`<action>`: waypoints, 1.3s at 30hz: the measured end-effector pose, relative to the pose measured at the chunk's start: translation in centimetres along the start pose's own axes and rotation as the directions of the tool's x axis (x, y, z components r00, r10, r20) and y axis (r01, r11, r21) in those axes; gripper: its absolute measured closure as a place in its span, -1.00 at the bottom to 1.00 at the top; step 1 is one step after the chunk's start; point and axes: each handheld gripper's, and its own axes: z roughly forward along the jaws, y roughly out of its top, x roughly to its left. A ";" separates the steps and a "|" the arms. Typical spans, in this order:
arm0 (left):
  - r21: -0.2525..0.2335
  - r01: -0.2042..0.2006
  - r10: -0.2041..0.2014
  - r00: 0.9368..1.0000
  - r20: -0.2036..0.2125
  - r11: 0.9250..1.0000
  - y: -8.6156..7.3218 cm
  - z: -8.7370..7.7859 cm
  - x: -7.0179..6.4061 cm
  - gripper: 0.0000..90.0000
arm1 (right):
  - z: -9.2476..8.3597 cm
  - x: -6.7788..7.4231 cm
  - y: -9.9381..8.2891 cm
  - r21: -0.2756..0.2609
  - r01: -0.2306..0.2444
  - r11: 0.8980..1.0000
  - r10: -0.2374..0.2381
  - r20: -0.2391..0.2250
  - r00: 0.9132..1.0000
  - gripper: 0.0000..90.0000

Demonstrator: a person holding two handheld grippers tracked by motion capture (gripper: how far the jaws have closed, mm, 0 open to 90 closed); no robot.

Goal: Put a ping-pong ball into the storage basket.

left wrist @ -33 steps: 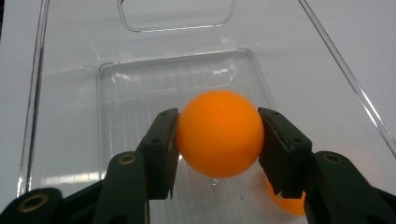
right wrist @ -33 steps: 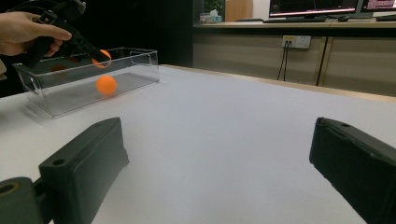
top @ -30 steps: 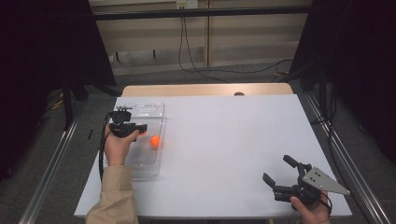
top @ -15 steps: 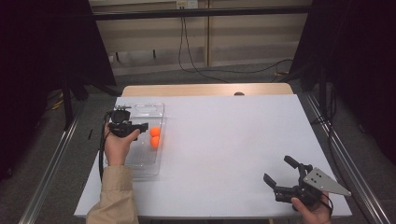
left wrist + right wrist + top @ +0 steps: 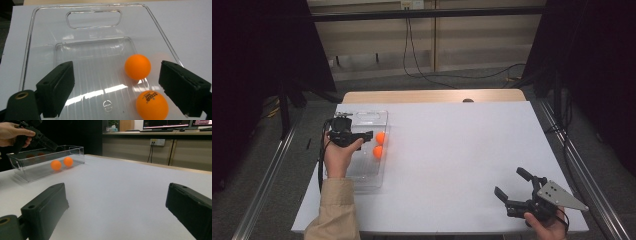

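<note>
A big white table (image 5: 462,160) sits under the left gripper (image 5: 368,134), with a strip of light wood (image 5: 432,96) along its far edge. Past that, away from the gripper, is a grey floor (image 5: 452,80) with black cables (image 5: 422,70) and a tan wall (image 5: 422,30). Black curtains (image 5: 257,50) hang on both sides. Metal rails (image 5: 262,195) run along the floor.

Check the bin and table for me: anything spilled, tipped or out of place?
Nothing stands out. Both orange balls lie inside the clear bin, which sits flat on the white table; the left gripper hangs open over it.
</note>
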 end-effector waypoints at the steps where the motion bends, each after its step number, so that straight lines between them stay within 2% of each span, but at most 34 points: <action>1: -0.002 -0.002 0.002 1.000 0.001 1.000 0.0 -0.1 0.0 -0.73 | 0.0 0.0 0.0 0.000 0.001 1.000 -0.001 0.001 1.000 -0.94; 9: -0.036 0.003 -0.002 1.000 0.026 0.999 0.2 -0.6 -0.4 -0.84 | 0.0 0.1 0.0 0.001 0.002 1.000 -0.002 0.003 1.000 -0.93; 11: -0.046 -0.016 0.018 0.999 0.038 0.999 0.1 -0.8 -0.5 -0.88 | -0.1 0.1 0.1 0.001 0.006 1.000 -0.006 0.003 1.000 -0.93; 19: -0.075 -0.037 0.042 0.998 0.057 0.996 0.0 -1.5 -1.0 -0.90 | -0.1 0.1 0.1 0.002 0.008 1.000 -0.008 0.003 1.000 -0.93; 21: -0.096 -0.040 0.046 0.997 0.065 0.995 0.0 -1.6 -1.2 -0.90 | -0.1 0.1 0.1 0.003 0.008 1.000 -0.008 0.003 1.000 -0.93; 26: -0.113 -0.064 0.074 0.994 0.083 0.992 -0.2 -1.8 -1.6 -0.91 | -0.1 0.2 0.1 0.002 0.007 1.000 -0.007 0.002 1.000 -0.94; 33: -0.156 -0.048 0.066 0.992 0.111 0.987 -0.7 -2.3 -1.5 -0.91 | 0.0 0.2 0.1 0.001 0.009 1.000 -0.009 0.001 1.000 -0.93; 39: -0.184 -0.060 0.082 0.990 0.115 0.981 -1.2 -3.0 -1.6 -0.91 | 0.0 0.2 0.1 0.000 0.007 1.000 -0.007 0.000 1.000 -0.94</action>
